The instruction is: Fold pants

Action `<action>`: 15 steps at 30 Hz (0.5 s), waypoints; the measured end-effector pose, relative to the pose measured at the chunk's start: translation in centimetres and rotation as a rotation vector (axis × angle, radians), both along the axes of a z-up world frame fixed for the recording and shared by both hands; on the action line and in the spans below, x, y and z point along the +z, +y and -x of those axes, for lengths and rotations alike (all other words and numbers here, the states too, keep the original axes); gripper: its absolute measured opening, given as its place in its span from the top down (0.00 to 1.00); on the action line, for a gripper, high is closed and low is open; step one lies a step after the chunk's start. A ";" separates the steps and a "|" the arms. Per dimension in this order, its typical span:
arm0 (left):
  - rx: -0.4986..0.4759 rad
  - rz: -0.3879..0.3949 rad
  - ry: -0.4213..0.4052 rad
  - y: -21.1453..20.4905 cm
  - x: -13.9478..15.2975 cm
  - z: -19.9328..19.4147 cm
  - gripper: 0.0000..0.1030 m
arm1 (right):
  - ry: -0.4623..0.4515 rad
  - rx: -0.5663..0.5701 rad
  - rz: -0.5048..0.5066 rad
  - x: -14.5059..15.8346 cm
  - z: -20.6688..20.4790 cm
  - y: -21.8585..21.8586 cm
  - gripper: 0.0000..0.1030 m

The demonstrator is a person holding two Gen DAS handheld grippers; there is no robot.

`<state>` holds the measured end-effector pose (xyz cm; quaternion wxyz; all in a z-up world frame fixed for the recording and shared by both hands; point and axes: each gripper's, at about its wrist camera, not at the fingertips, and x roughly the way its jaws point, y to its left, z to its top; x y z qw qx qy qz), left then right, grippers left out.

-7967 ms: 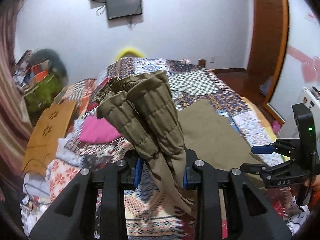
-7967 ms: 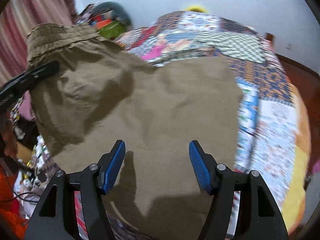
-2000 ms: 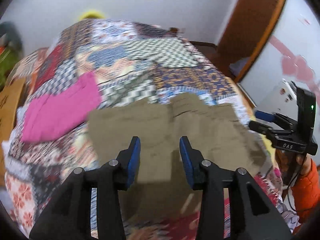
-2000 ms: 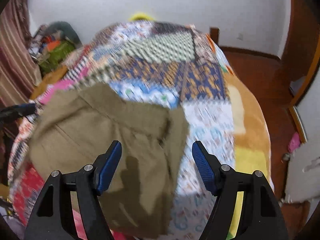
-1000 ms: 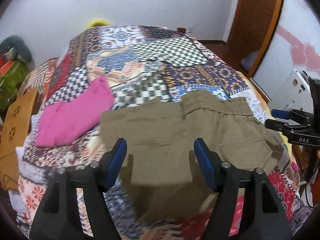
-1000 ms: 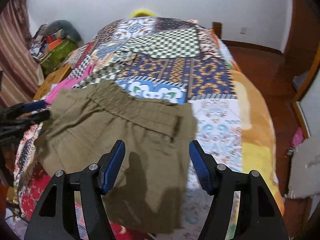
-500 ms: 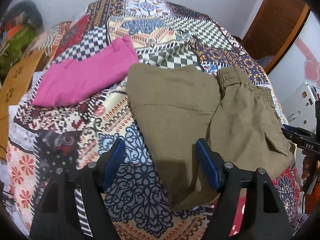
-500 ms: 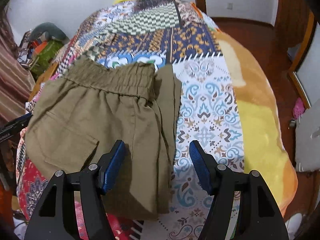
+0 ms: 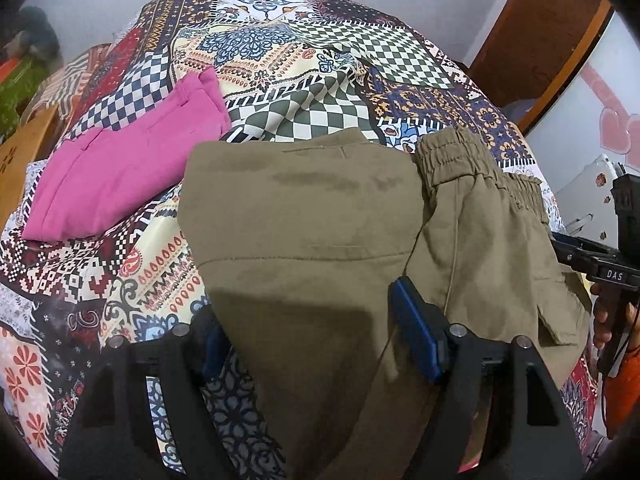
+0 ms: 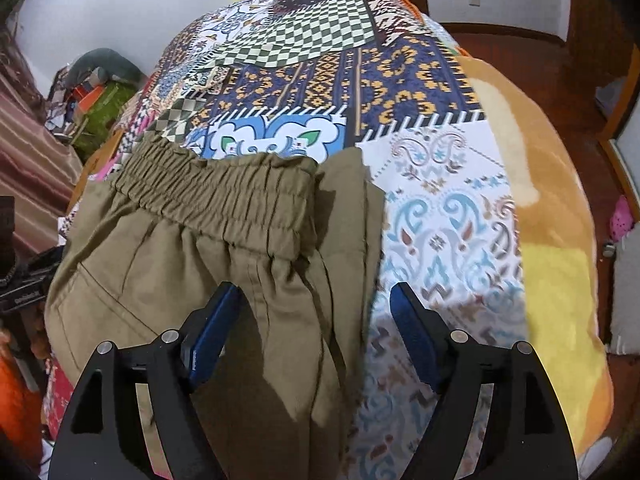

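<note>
Left gripper (image 9: 306, 324) and right gripper (image 10: 314, 328): jaws spread, pinching nothing; the right's have just been opening. Olive pants (image 9: 328, 220) lie on the patchwork bedspread (image 9: 280, 56), waistband (image 10: 224, 192) far. Advise pinching both near corners evenly, folding toward the waistband.
</note>
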<state>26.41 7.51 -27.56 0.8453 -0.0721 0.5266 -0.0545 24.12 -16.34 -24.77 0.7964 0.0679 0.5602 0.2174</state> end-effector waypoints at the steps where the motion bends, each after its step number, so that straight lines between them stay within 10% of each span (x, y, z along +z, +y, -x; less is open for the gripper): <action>1: -0.001 0.007 -0.001 0.0 0.0 0.1 0.29 | 0.001 0.000 -0.012 0.0 0.1 -0.1 0.27; 15: -0.050 0.111 0.010 -0.6 0.9 1.2 0.43 | 0.026 0.015 -0.116 -0.2 1.6 -0.5 0.41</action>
